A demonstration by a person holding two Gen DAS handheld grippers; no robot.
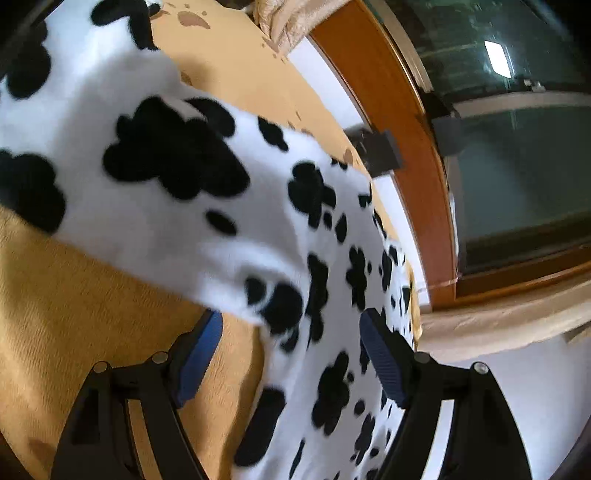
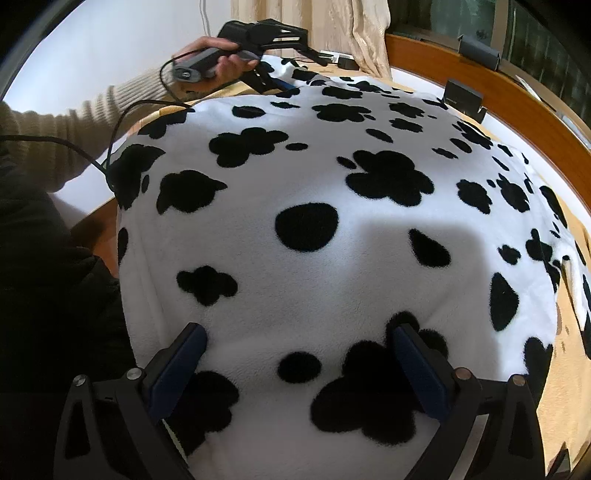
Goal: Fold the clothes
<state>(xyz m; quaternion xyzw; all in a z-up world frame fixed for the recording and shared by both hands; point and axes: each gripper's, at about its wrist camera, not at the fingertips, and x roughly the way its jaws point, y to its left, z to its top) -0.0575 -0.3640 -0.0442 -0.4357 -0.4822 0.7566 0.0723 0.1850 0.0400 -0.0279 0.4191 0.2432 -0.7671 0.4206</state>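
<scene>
Edges: wooden frame (image 2: pixel 491 92) borders the yellow bedspread (image 1: pixel 74 295) closely.
Garment: fleece garment (image 2: pixel 314 258), white with black blotches, spread flat.
Left gripper (image 1: pixel 291 354): fingers spread, empty.
Right gripper (image 2: pixel 299 369): fingers spread over fleece.

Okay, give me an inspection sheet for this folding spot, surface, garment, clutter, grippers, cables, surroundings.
Surface: yellow bedcover with brown marks.
Job's things: cow-print fleece spread flat, one flap lying folded over.
Clutter: two dark boxes at the far edge.
Grippers: left gripper open, nothing between pads; right gripper open, over the fleece's near edge.
Cables: black cable trailing from the left handle.
Surroundings: wooden frame, dark window, beige curtain.
</scene>
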